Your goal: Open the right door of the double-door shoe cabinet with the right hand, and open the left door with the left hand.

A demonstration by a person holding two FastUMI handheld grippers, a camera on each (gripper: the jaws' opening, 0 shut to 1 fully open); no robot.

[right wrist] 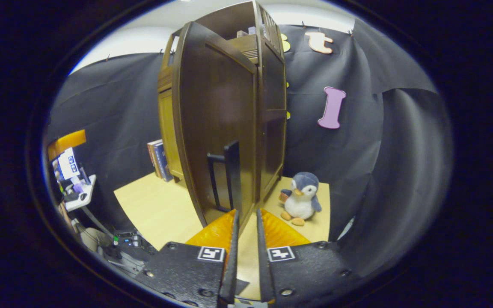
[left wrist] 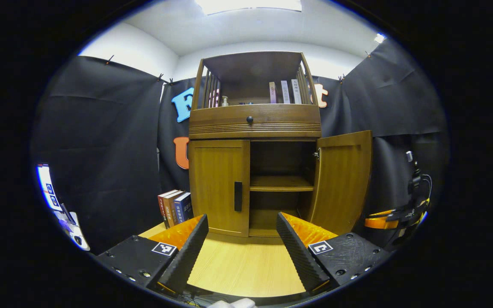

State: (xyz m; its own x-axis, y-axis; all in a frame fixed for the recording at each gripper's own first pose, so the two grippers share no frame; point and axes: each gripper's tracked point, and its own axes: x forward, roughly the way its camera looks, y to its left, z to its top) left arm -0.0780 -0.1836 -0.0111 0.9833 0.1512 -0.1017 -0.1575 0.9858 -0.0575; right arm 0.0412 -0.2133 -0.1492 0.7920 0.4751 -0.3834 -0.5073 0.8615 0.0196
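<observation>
While the right door [left wrist: 344, 182] of the cabinet [left wrist: 255, 122] stands open, the left door [left wrist: 218, 186] is closed; left gripper [left wrist: 242, 241] fingers are wide apart (holding nothing), right gripper [right wrist: 246, 226] fingers nearly together beside the handle [right wrist: 225, 177].

Brown cabinet [left wrist: 255, 124], black handle [left wrist: 238, 196]
</observation>
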